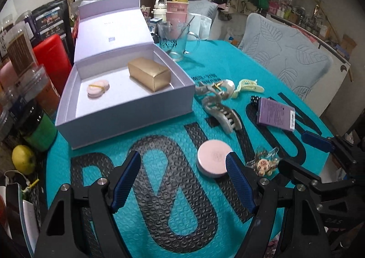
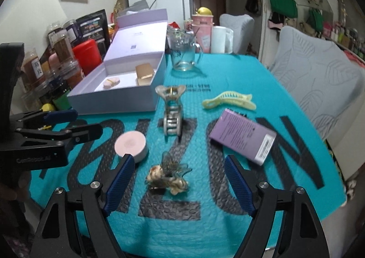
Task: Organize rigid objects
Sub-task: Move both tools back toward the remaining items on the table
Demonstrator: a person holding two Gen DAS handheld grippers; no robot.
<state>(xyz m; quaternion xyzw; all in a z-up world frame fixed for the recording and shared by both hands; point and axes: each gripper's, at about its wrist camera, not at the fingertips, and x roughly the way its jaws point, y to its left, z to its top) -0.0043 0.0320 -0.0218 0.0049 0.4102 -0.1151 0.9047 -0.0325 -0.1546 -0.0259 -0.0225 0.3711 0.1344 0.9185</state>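
While the counter (image 2: pixel 228 70) under its teal bubble mat carries everything, the big item is the open lilac gift box (image 1: pixel 127 118), lid up, at the mat's far left. Inside it already: a gold carton (image 1: pixel 149 73) and a banded stack of pink pads (image 1: pixel 98 88). Loose items still on the mat, well apart from the box: purple carton (image 2: pixel 243 135), grey claw clip (image 2: pixel 172 114), yellow-green clip (image 2: pixel 229 100), pink round compact (image 2: pixel 131 143), and a small clear clip w/ a beige ornament (image 2: pixel 167 177).

Both my sets of fingers are wide, nothing between them. Left gripper (image 1: pixel 182 181) hangs over bare mat, the compact just beside my right-hand finger. Right gripper (image 2: pixel 178 186) frames the ornament clip, not touching.

Step in hand, I reckon: the approach before a grab. To do it well, center the left over the compact before closing; w/ the right, come lower and pinch the clip's clear body, not the ornament, since it looks slippery and lumpy.

Left view shows the box's full interior; right view shows only part, but gives the yellow-green clip and purple carton unobstructed, plus my left gripper from the side.
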